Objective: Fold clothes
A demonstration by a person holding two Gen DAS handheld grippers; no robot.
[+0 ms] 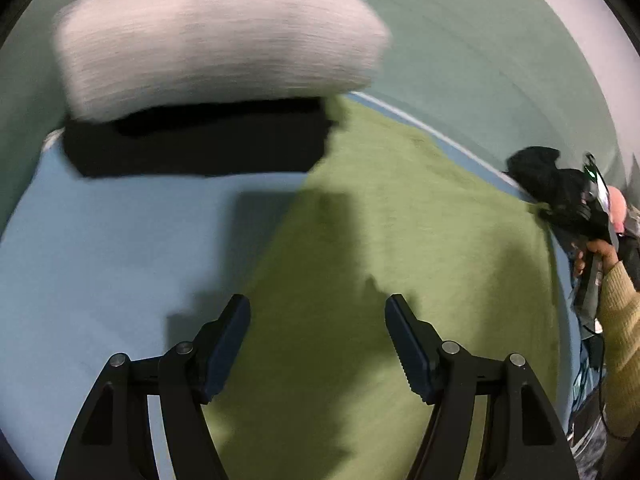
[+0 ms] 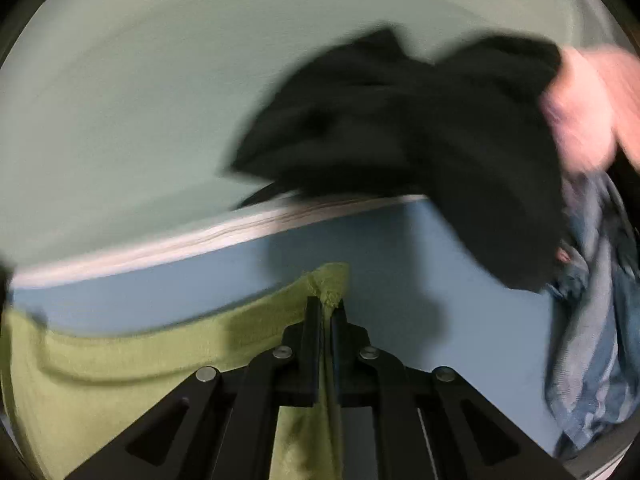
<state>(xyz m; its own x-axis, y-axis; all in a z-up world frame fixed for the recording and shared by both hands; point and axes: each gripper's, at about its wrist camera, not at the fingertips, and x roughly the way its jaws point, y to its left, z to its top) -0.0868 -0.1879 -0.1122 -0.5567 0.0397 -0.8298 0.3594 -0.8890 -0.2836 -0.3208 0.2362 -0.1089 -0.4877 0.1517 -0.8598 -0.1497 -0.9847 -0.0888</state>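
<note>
A soft olive-green fleece garment [image 1: 400,240] lies spread across the pale blue table top [image 1: 100,248], and it is the piece in hand. The right gripper [image 2: 327,312] is pinched tight on a corner of that green cloth near the far table edge — a tuft of it pokes up between the closed fingers. The left gripper [image 1: 318,320] hangs above the near part of the same cloth with its jaws wide apart, holding nothing.

Some of the job looks done: at the far left of the table sits a stack of folded pieces, a ribbed light-grey knit [image 1: 216,36] on top of a flat black one [image 1: 200,148]. More waits on the right side — a crumpled black garment [image 2: 420,136], a pink piece [image 2: 588,108] and faded blue denim [image 2: 592,320], all loose and unfolded.

So I judge the task partway through: the green piece is still open and flat, its first fold not yet made, and the heap beside it remains
</note>
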